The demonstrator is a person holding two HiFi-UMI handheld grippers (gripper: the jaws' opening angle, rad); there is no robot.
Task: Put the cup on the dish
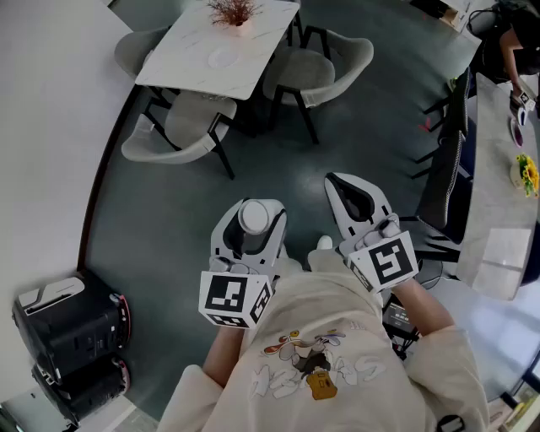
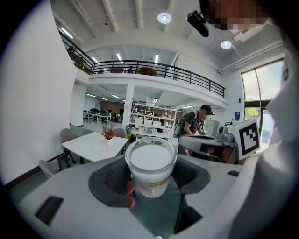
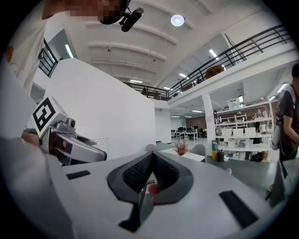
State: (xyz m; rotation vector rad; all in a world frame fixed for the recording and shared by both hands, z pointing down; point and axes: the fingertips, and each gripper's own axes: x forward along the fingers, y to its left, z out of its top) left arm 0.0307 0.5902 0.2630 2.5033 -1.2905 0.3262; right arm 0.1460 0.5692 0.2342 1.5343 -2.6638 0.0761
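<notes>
A dark grey floor (image 1: 278, 164) fills most of the head view. At the top of that view stands a white table (image 1: 190, 63) with pale grey chairs (image 1: 173, 126) around it. A long pale counter (image 1: 498, 202) runs down the right edge, and a black case (image 1: 67, 325) sits at the lower left beside the white wall. The person in the cream shirt (image 1: 329, 363) stands well apart from the table and holds both tongs out in front of the chest.

The left gripper (image 1: 251, 221) has its jaws spread wide, with the cup (image 2: 150, 163) clamped between the dark pads. The cup is white with a clear rim and stands about upright, its top facing up. The right gripper (image 1: 342, 186) has its jaws brought together, and nothing lies between them.

A round white dish (image 1: 222, 57) lies near the middle of the table, far from the cup. A small reddish plant (image 1: 234, 12) stands near the table's far end. In the left gripper view another person (image 2: 195, 122) bends over a surface in the background.
</notes>
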